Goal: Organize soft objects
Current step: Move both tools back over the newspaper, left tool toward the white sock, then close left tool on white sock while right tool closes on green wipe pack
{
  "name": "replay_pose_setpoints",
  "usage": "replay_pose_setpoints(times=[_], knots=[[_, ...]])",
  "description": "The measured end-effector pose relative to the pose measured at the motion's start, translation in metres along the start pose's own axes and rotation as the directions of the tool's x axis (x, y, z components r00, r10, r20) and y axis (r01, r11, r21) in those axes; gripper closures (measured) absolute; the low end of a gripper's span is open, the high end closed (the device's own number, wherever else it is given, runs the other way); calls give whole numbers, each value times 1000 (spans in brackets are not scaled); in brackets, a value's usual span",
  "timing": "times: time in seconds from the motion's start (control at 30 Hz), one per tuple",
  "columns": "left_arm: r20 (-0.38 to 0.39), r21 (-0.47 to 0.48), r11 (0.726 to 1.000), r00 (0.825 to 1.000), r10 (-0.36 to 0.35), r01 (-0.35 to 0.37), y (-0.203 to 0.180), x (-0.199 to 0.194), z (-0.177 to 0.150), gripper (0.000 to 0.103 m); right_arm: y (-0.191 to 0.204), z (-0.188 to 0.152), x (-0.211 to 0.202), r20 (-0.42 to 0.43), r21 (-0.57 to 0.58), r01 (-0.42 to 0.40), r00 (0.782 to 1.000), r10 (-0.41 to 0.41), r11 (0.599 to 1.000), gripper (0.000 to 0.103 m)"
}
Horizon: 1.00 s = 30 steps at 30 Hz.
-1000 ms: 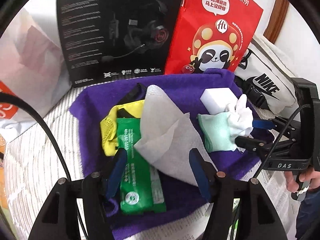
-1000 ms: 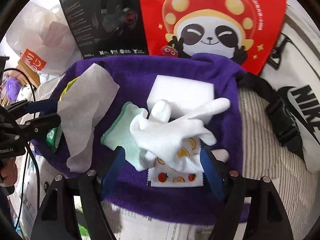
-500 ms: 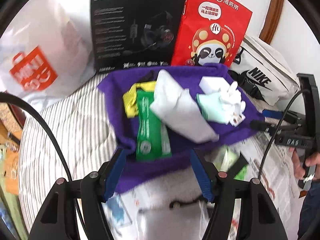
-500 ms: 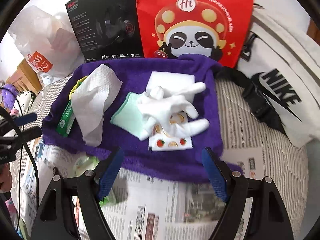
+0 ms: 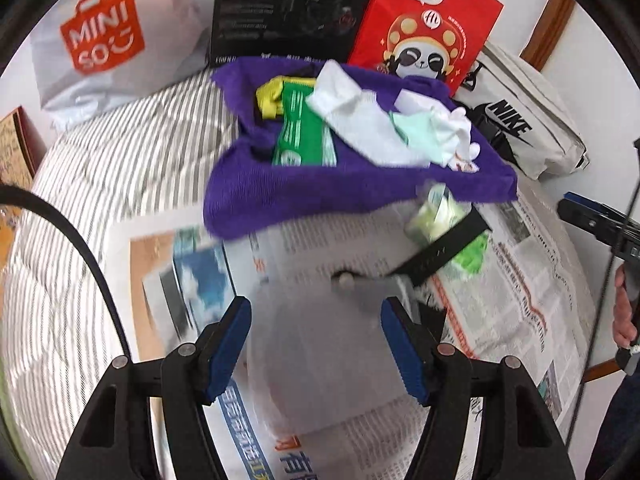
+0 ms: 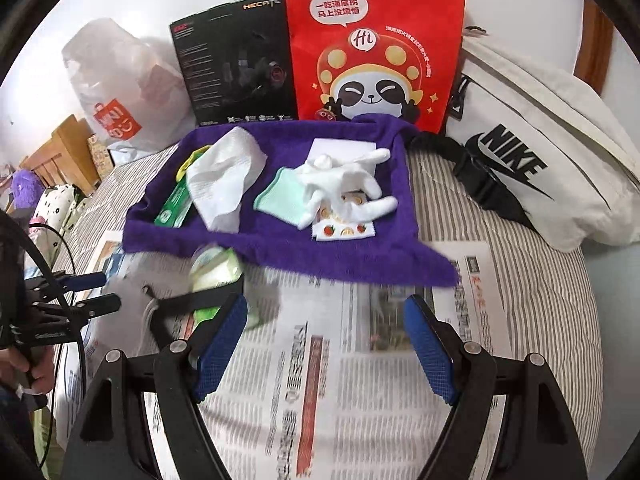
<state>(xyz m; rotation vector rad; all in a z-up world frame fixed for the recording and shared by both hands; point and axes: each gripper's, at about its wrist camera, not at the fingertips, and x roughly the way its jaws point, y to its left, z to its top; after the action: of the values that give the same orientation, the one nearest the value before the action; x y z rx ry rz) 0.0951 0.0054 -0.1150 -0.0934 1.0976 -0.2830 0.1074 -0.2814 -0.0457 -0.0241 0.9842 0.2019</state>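
A purple towel (image 6: 280,240) (image 5: 280,196) lies on the striped bed. On it lie a white cloth (image 6: 224,184) (image 5: 360,124), a green wipes pack (image 6: 172,208) (image 5: 302,136), a yellow item (image 5: 270,92), a white and mint glove (image 6: 332,184) (image 5: 436,128), a white sponge (image 6: 344,148) and a fruit-print sachet (image 6: 346,230). My left gripper (image 5: 316,344) is open and empty above the newspaper, well back from the towel. My right gripper (image 6: 326,344) is open and empty, also back over the newspaper. Each gripper shows at the edge of the other's view.
Newspaper (image 6: 360,360) covers the near bed. A pale green packet (image 6: 216,268) (image 5: 440,216) and a black strap (image 5: 440,252) lie on it by the towel's front edge. Behind stand a red panda bag (image 6: 372,52), a black headset box (image 6: 236,60), a Miniso bag (image 5: 104,36) and a white Nike bag (image 6: 528,164).
Both grippers have pulled back from the towel toward the near side, staying open. The newspaper, green packet and black strap have come into view. The items on the towel stay put.
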Motion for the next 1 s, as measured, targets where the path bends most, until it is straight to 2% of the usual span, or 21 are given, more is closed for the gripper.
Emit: replay_pose_setpoints(times=[0.13, 0.33, 0.57, 0.7, 0.8, 0.87, 0.9, 0.97, 1.0], knots=[[7, 15, 1000, 1000, 11, -11, -5, 6, -11, 30, 4, -16, -4, -8, -4, -3, 1000, 3, 1000, 23], [7, 52, 998, 1000, -25, 25, -22, 9, -15, 23, 3, -30, -3, -26, 8, -5, 1000, 5, 1000, 23], [47, 179, 976, 992, 118, -124, -52, 22, -26, 13, 5, -39, 6, -51, 17, -11, 999, 12, 1000, 23], [69, 172, 975, 989, 132, -142, -52, 23, -25, 13, 4, -41, 11, -58, 28, -21, 998, 22, 999, 23], [89, 179, 971, 985, 146, -160, -49, 21, -24, 26, 2, -42, 15, -59, 40, -31, 998, 33, 999, 23], [99, 172, 972, 984, 146, -162, -43, 18, -24, 47, 2, -43, 18, -63, 40, -36, 997, 38, 999, 23], [105, 163, 973, 983, 150, -166, -39, 15, -23, 54, 3, -44, 19, -63, 38, -38, 997, 40, 999, 23], [112, 145, 975, 982, 155, -170, -29, 12, -23, 79, 4, -44, 22, -67, 32, -45, 997, 48, 998, 23], [113, 134, 977, 982, 153, -167, -24, 11, -22, 84, 5, -44, 24, -70, 27, -50, 996, 52, 998, 23]])
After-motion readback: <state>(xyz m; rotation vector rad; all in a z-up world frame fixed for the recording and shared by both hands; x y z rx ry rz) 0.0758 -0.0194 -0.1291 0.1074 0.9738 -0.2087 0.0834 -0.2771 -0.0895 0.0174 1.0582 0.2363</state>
